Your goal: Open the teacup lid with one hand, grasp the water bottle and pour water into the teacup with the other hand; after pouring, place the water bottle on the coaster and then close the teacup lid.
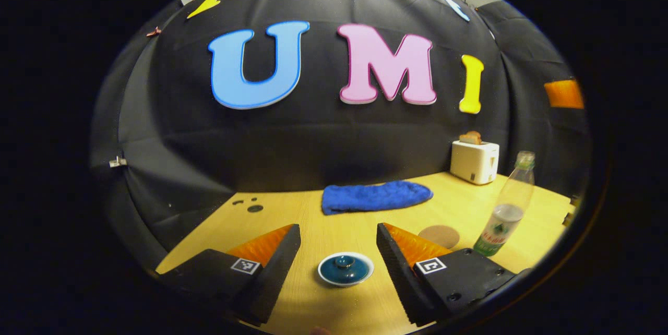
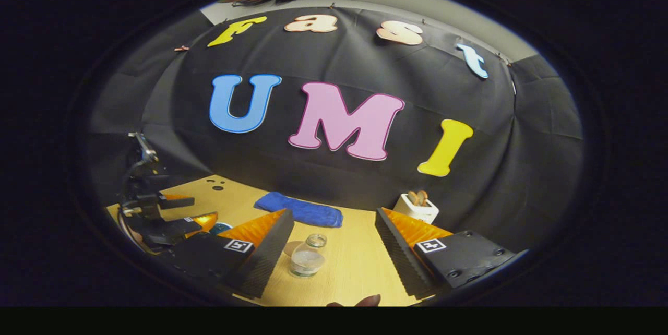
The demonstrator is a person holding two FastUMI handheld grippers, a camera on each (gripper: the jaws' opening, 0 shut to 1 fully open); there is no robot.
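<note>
Pale wood lies under both our tools. In the left gripper view our left gripper (image 1: 338, 251) hangs over the table (image 1: 313, 225) with its fingers spread wide, nothing between them but air; the teacup (image 1: 345, 269) sits on the wood below the gap, its dark teal lid (image 1: 345, 262) still on, touching neither finger. Just beyond the right-hand finger lies the round coaster (image 1: 439, 236), and beside it stands the water bottle (image 1: 505, 210), upright, its cap in place. Farther back we see a blue cloth (image 1: 374, 196) and, near the booth wall, a white toaster (image 1: 474, 161) with bread in its slot.

In the right gripper view our right gripper (image 2: 334, 243) is likewise parted and grips nothing. The water bottle (image 2: 308, 256) stands between its fingers, closer to the left-hand one (whether it touches that finger we cannot tell). Off to the left the left gripper (image 2: 188, 212) shows, open above the table (image 2: 355, 267). The blue cloth (image 2: 300, 208) and the toaster (image 2: 416, 207) lie beyond.
</note>
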